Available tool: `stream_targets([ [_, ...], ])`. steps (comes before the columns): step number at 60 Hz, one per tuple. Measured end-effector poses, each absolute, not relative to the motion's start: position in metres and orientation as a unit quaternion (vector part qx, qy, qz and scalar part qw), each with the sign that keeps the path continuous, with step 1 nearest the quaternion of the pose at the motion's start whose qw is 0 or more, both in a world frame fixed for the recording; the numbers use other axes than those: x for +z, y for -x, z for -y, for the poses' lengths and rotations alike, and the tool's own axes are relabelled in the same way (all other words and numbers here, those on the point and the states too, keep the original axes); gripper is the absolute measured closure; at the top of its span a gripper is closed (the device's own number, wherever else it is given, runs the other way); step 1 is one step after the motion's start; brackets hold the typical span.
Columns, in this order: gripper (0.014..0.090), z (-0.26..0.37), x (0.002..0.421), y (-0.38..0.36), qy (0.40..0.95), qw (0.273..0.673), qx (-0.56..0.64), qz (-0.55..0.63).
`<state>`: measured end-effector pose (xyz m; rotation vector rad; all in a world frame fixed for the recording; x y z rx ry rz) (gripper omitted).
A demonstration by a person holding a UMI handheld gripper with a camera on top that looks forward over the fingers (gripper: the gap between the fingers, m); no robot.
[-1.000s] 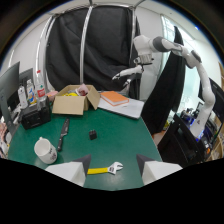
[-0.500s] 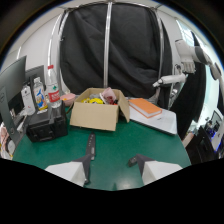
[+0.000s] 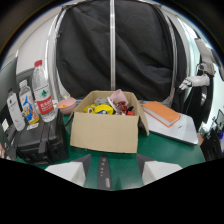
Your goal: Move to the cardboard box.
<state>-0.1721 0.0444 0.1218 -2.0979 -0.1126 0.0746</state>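
- Your gripper [image 3: 114, 170] sits low over the green table [image 3: 170, 150], its two pale fingers [image 3: 75, 170] spread apart with nothing held.
- A flat black tool with a row of small dots [image 3: 103, 172] lies on the table between your fingers, pointing at the cardboard box [image 3: 106, 129].
- The cardboard box stands just ahead of your fingers, flaps open, stuffed with yellow, pink and red items [image 3: 112, 106].
- Left of the box: a black case [image 3: 40, 142], touching or nearly so.
- Behind the case, left of the box: a red-labelled water bottle [image 3: 42, 92], two smaller bottles [image 3: 22, 107], a pink bowl [image 3: 66, 105].
- Right of the box: an orange book [image 3: 161, 113] on white sheets [image 3: 175, 131].
- Beyond the box: a black curtain [image 3: 115, 50] with a metal pole [image 3: 113, 45]; a white robot arm [image 3: 200, 75] far right.
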Motion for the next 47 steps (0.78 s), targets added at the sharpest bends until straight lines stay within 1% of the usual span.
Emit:
stream_targets([
  [12, 0.0182, -0.058, 0.122, 0.189, 0.862, 0.503, 0.027, 0.061],
  [13, 0.0215, -0.058, 0.122, 0.189, 0.862, 0.503, 0.027, 0.063],
  [14, 0.0184, -0.059, 0.122, 0.190, 0.861, 0.504, 0.026, 0.063],
  [25, 0.0184, -0.060, 0.117, 0.194, 0.864, 0.498, 0.032, 0.063],
  [42, 0.0186, -0.061, 0.120, 0.190, 0.861, 0.504, 0.032, 0.058],
  [47, 0.0190, -0.060, 0.118, 0.189, 0.865, 0.498, 0.031, 0.059],
])
